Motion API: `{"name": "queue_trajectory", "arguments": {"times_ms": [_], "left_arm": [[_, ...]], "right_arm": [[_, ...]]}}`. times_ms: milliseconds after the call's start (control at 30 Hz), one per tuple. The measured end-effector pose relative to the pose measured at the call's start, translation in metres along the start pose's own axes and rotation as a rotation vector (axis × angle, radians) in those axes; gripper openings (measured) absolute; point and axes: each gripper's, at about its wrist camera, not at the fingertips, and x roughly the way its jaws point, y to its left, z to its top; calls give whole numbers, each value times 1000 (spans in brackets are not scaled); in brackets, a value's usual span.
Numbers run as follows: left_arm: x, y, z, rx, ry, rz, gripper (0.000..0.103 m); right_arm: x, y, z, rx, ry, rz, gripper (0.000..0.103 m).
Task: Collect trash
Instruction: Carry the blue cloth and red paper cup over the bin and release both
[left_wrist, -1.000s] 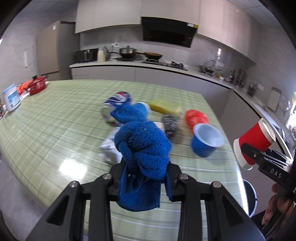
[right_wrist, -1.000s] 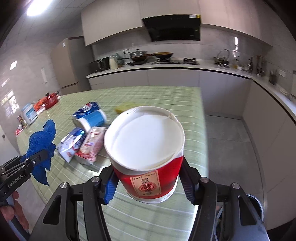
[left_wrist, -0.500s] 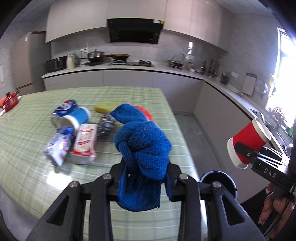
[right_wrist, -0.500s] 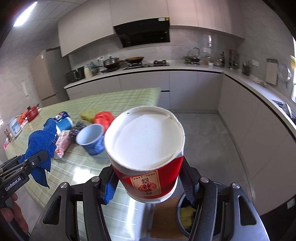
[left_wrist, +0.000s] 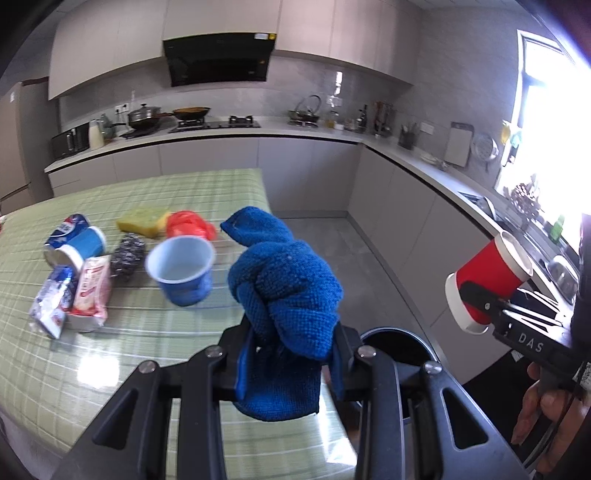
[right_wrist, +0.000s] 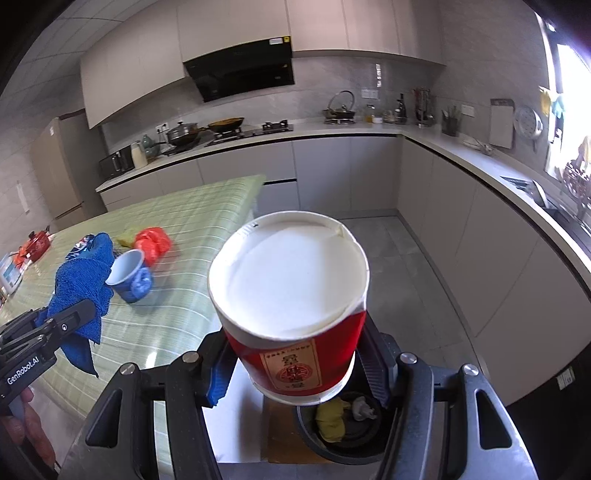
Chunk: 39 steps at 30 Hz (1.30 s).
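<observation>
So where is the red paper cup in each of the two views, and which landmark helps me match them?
Left wrist view: the red paper cup is at the right edge, clamped in the right gripper, tilted.
Right wrist view: the red paper cup fills the lower centre, between that gripper's fingers, above the dark trash bin.
Shared landmark: the blue cup on the green checked table.
</observation>
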Motion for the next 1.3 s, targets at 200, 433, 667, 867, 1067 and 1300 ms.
{"name": "queue_trajectory", "arguments": {"times_ms": [200,433,667,867,1067,1300], "left_arm": [[14,-36,-9,35,36,-38,35],[33,-80,-14,75,81,-76,35],[58,-119,-27,109,141,-98,35],[80,-138,-38,109,191,-103,35],[112,-153,-65,111,265,-98,35],[146,-163,-103,88,343,-79,35]], "right_arm": [[-2,-30,-7,22,21,-28,62],[8,-70,-19,48,68,-52,62],[21,-102,-35,64,120,-56,62],[39,-122,-36,62,150,-43,62],[70,-130,-48,39,214,-6,62],[116,-138,-66,18,301,53,62]]}}
